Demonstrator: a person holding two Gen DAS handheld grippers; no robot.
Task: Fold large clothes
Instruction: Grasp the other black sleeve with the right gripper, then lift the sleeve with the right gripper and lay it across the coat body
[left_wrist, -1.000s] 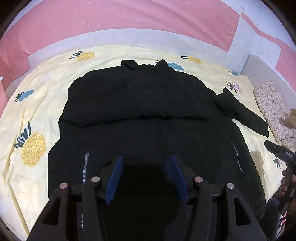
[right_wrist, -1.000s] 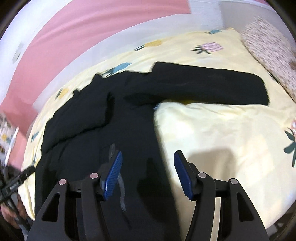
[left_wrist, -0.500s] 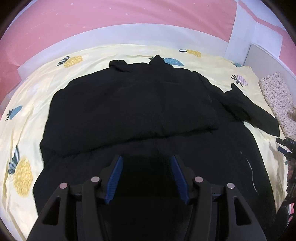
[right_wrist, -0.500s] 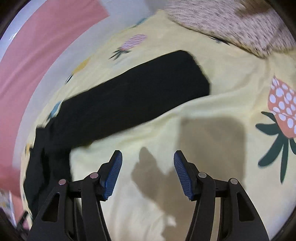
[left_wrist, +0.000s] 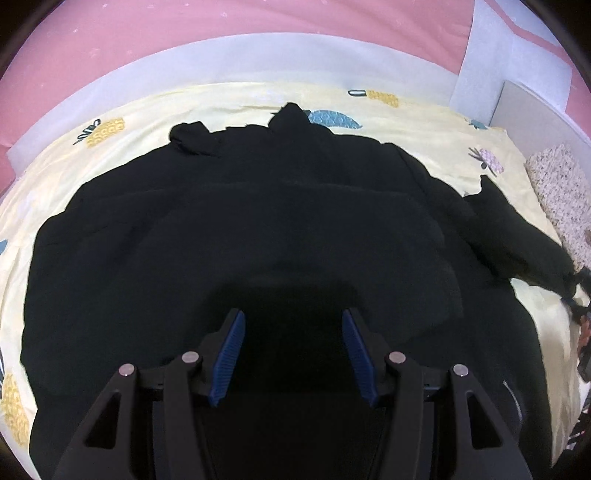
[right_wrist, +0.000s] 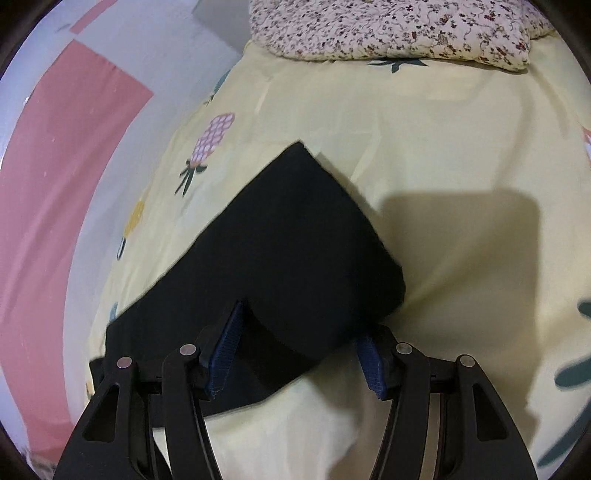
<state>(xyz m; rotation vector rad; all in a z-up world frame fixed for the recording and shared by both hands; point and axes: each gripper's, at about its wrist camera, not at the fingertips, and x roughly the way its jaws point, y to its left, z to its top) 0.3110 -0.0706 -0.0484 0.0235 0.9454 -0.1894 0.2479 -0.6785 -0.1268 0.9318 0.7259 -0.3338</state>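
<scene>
A large black garment (left_wrist: 258, 236) lies spread on the yellow pineapple bedsheet (left_wrist: 424, 122), its collar toward the far wall. My left gripper (left_wrist: 293, 317) hovers open over the garment's middle with nothing between its blue pads (left_wrist: 227, 354). One sleeve (left_wrist: 517, 236) stretches to the right edge of the left wrist view. In the right wrist view that sleeve's cuff end (right_wrist: 295, 240) lies flat on the sheet. My right gripper (right_wrist: 299, 321) stands open astride it. The cloth sits between the fingers and hides the tip of the right pad (right_wrist: 371, 369).
A floral pillow (right_wrist: 388, 29) lies at the head of the bed beyond the cuff, also visible as the pillow (left_wrist: 561, 184) at the right. A pink and white wall (left_wrist: 221, 40) borders the far side. Bare sheet (right_wrist: 461, 129) surrounds the cuff.
The right gripper swung from the garment's body along the sleeve to its cuff, rolling and dropping until the cuff lies between its fingers. The left gripper moved forward and lower over the garment.
</scene>
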